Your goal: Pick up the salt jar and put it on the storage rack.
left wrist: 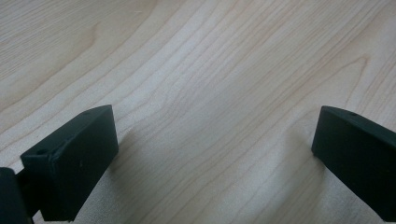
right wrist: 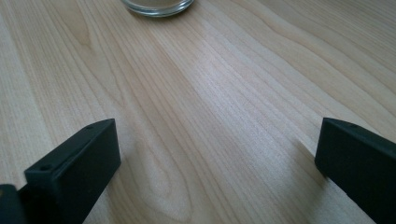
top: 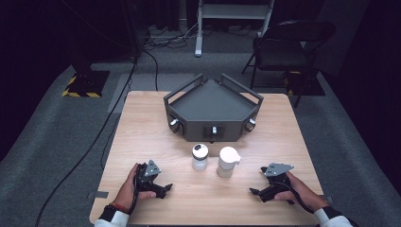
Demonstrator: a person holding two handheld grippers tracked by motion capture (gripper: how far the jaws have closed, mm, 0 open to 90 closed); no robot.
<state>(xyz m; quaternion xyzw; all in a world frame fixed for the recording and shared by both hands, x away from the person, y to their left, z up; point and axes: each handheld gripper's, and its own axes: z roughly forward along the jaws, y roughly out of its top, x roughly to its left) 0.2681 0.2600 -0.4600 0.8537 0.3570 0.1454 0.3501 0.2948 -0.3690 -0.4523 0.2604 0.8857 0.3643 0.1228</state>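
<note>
Two small jars stand near the middle of the wooden table (top: 156,123): a clear one with a dark-topped white lid (top: 199,156) and a white-lidded one (top: 228,161) to its right. My left gripper (top: 165,188) rests low over the table at the front left, held by a hand, its jaws wide apart over bare wood (left wrist: 210,116). At the front right my right gripper (top: 254,192) lies the same way, open, with nothing between its fingers. A glass jar's base (right wrist: 158,5) shows at the top edge of the right gripper view.
A dark grey angular tray (top: 213,100) with raised rails and knobs on its front sits at the table's far middle. Beyond the table are a folding chair (top: 288,47), a stand's legs and cables on the grey carpet.
</note>
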